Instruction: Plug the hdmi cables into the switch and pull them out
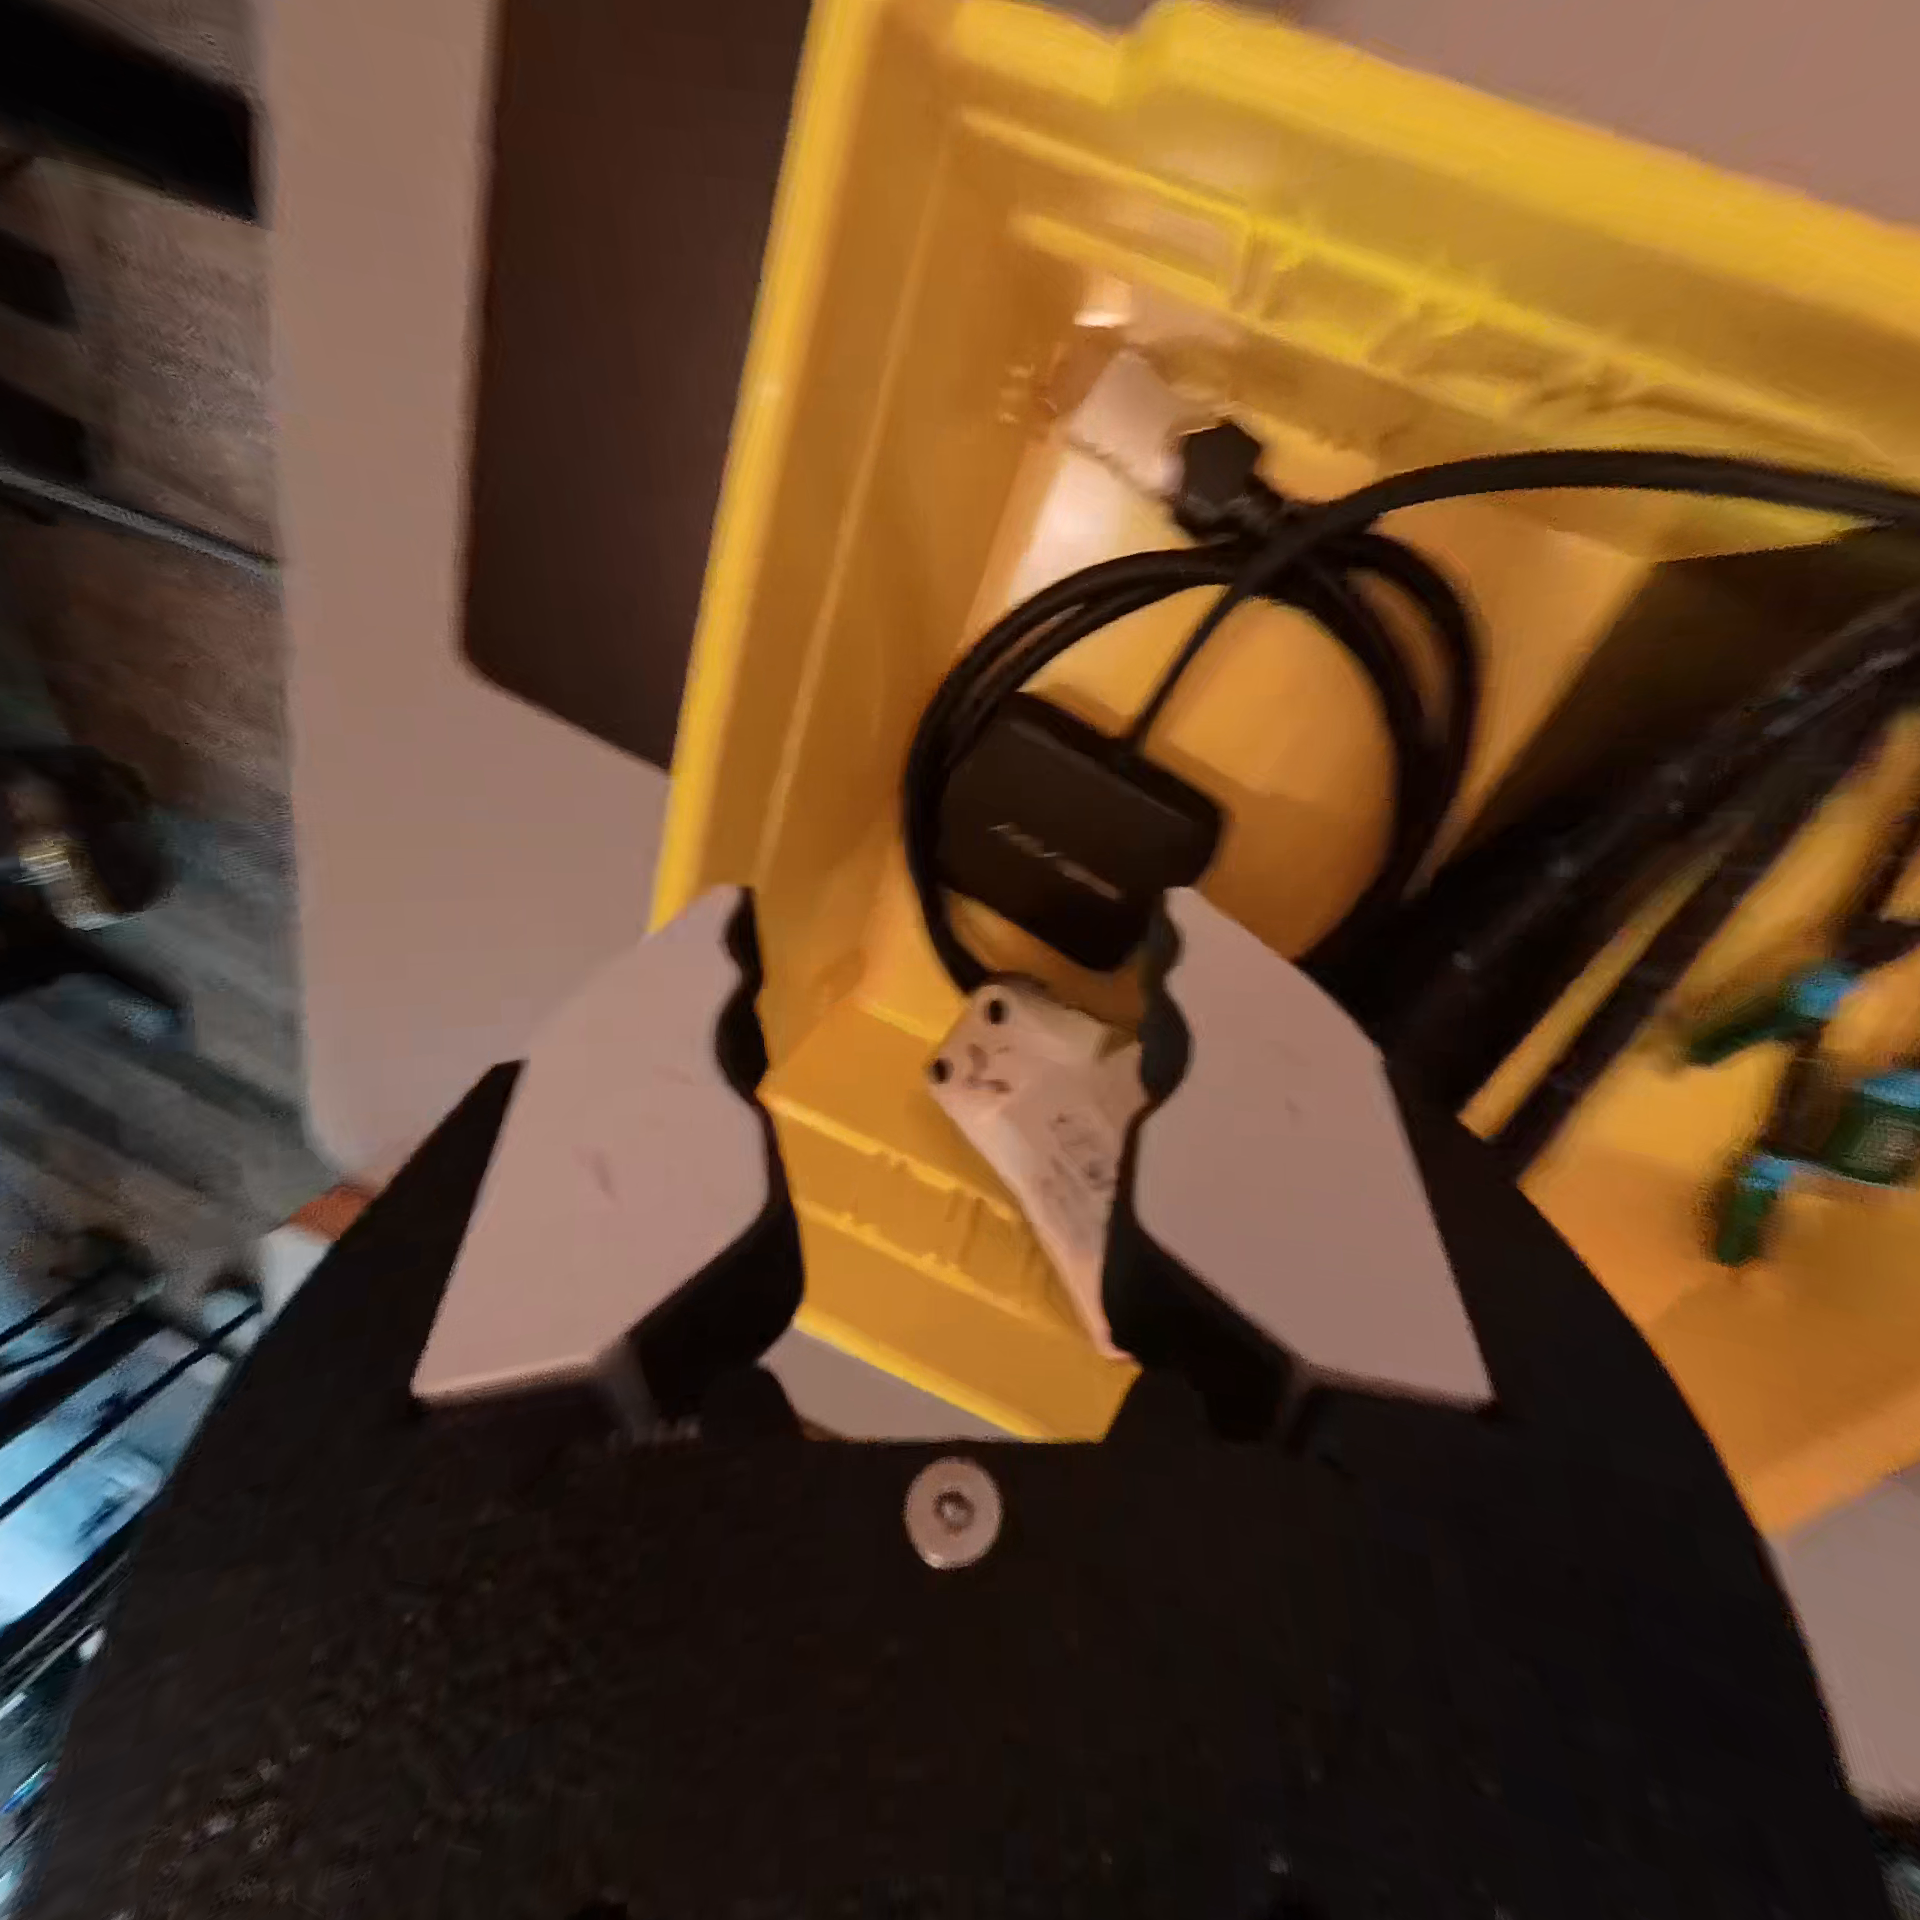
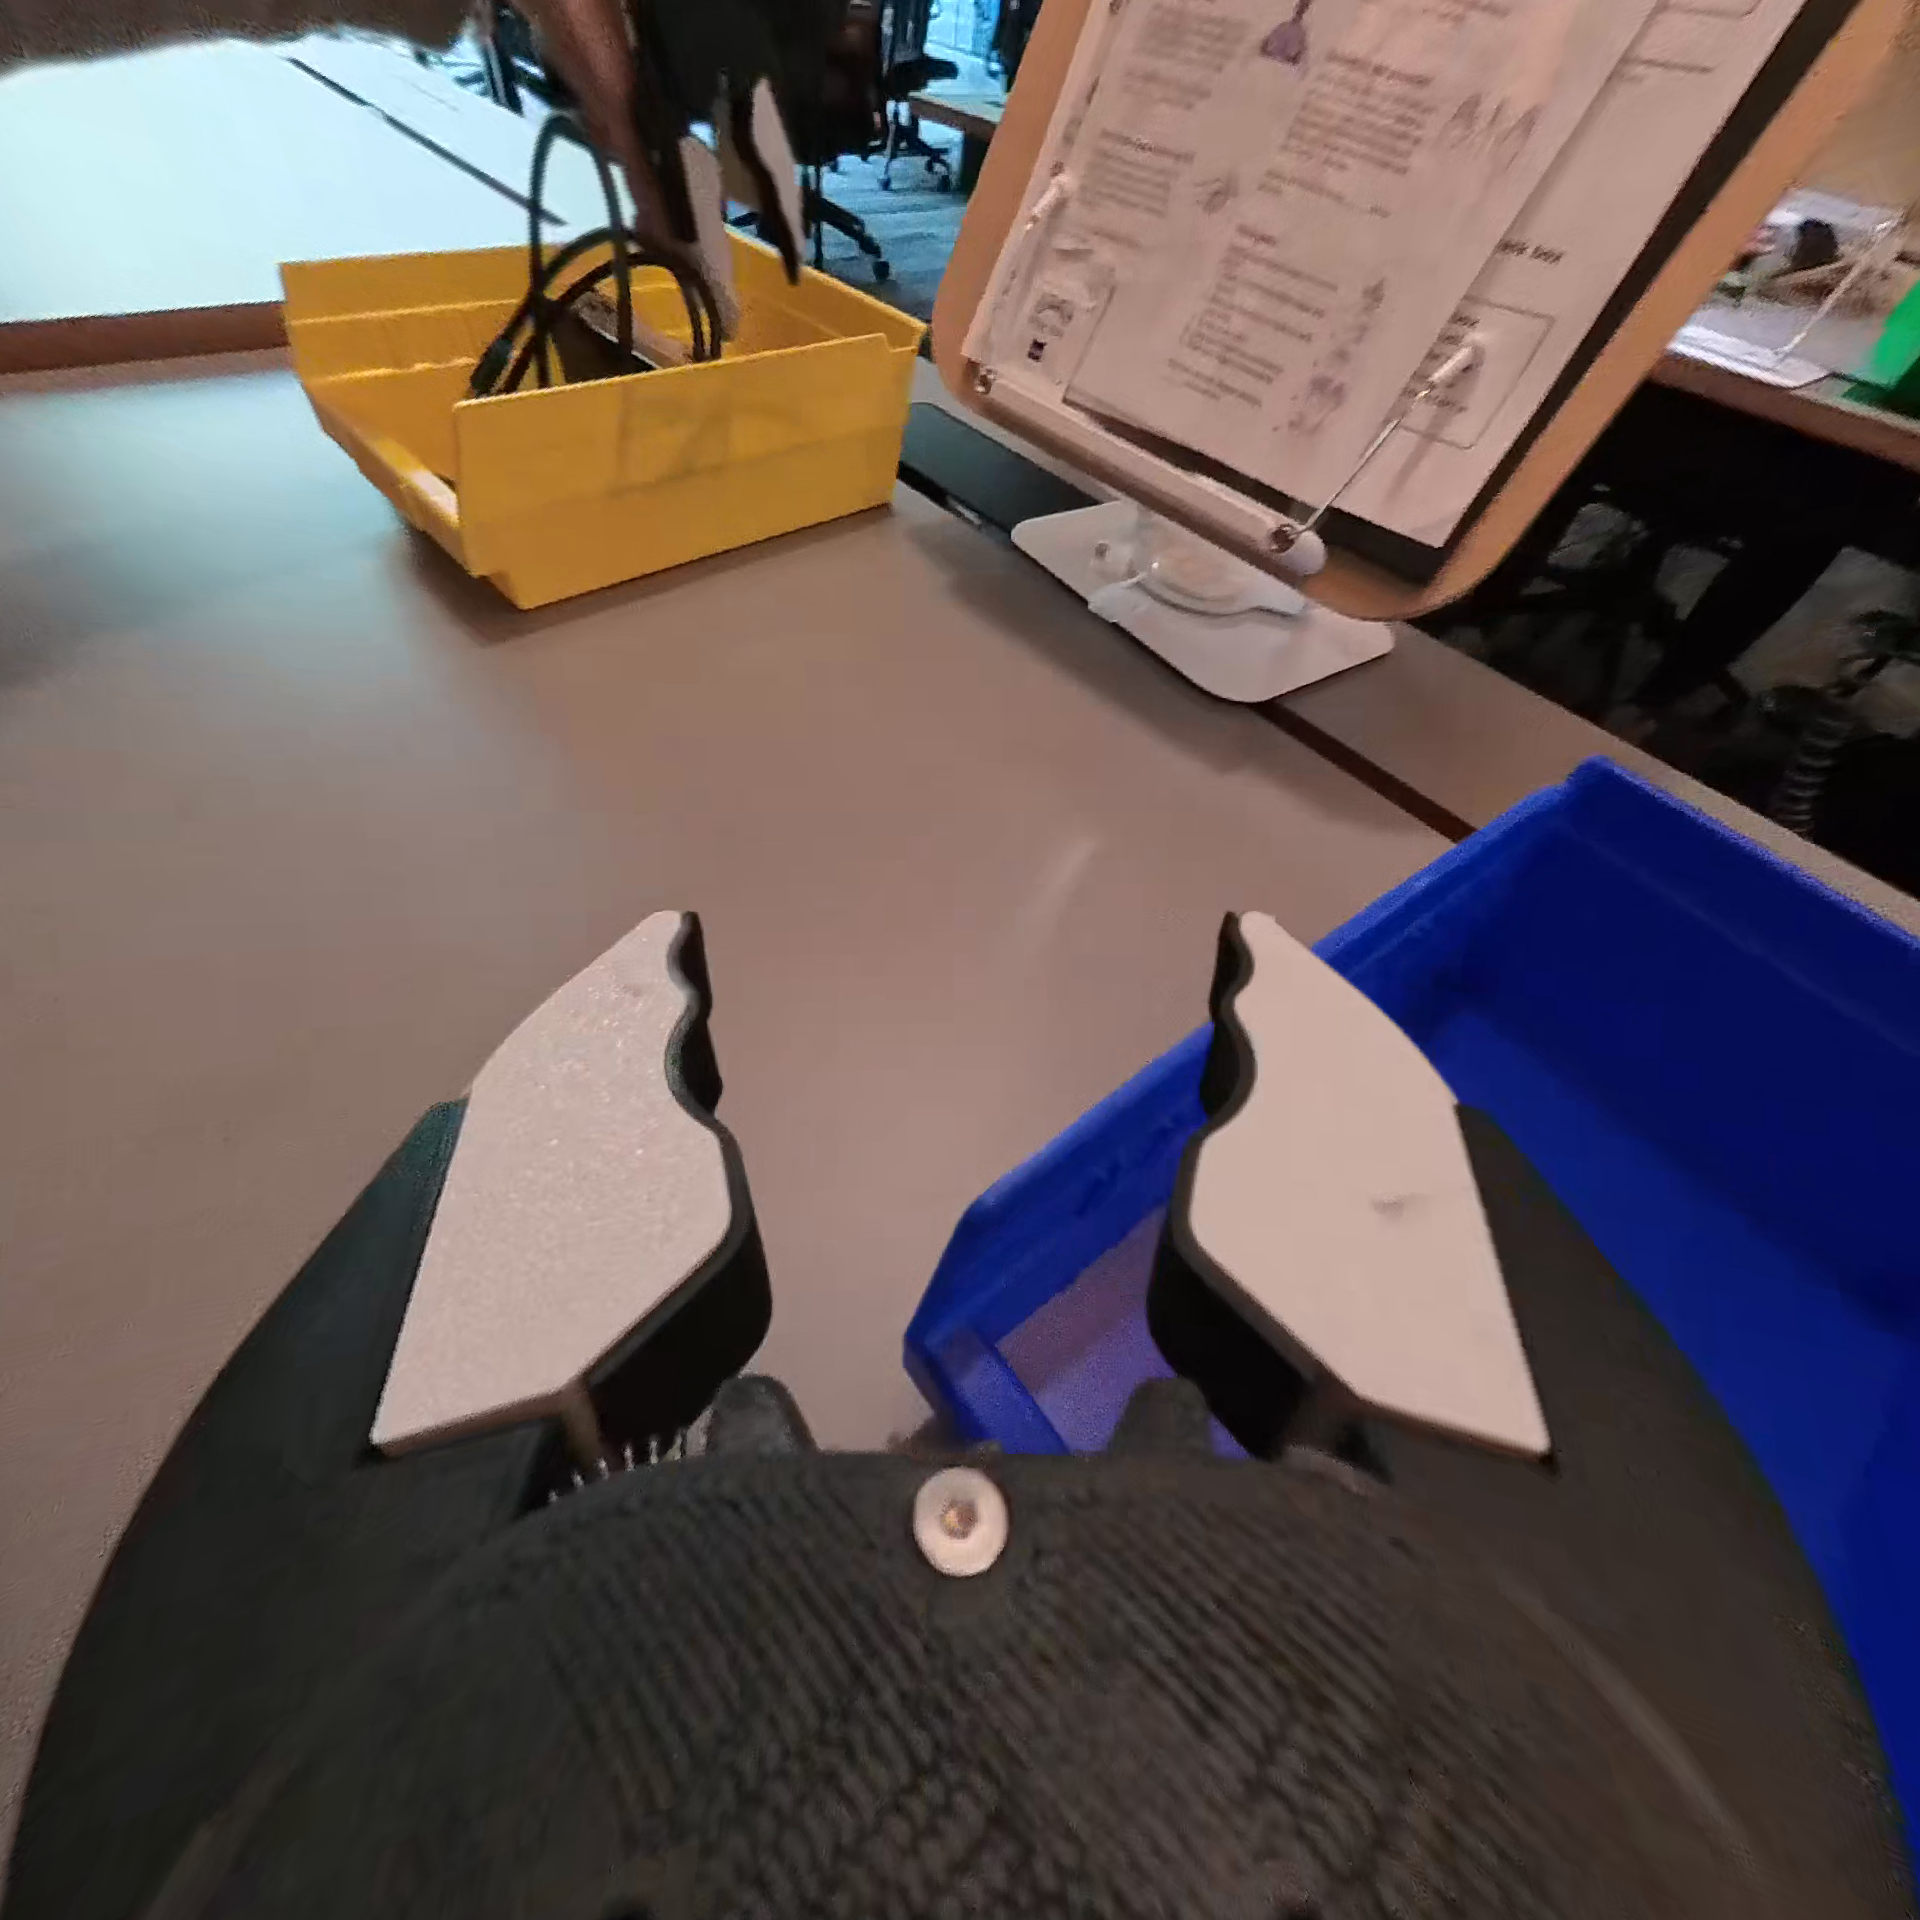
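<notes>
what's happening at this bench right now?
A person holds a gripper in each hand. The left gripper is open and reaching into the yellow bin, its fingers either side of the black switch box amid coiled black cables; nothing is gripped yet. The right gripper hangs open over the table, beside a blue bin. A document stand sits behind. Plugging hasn't started.

Nothing legible anywhere: faint marking on the black switch is smeared by blur, and printed sheets on the tilted board are too soft to read.
</notes>
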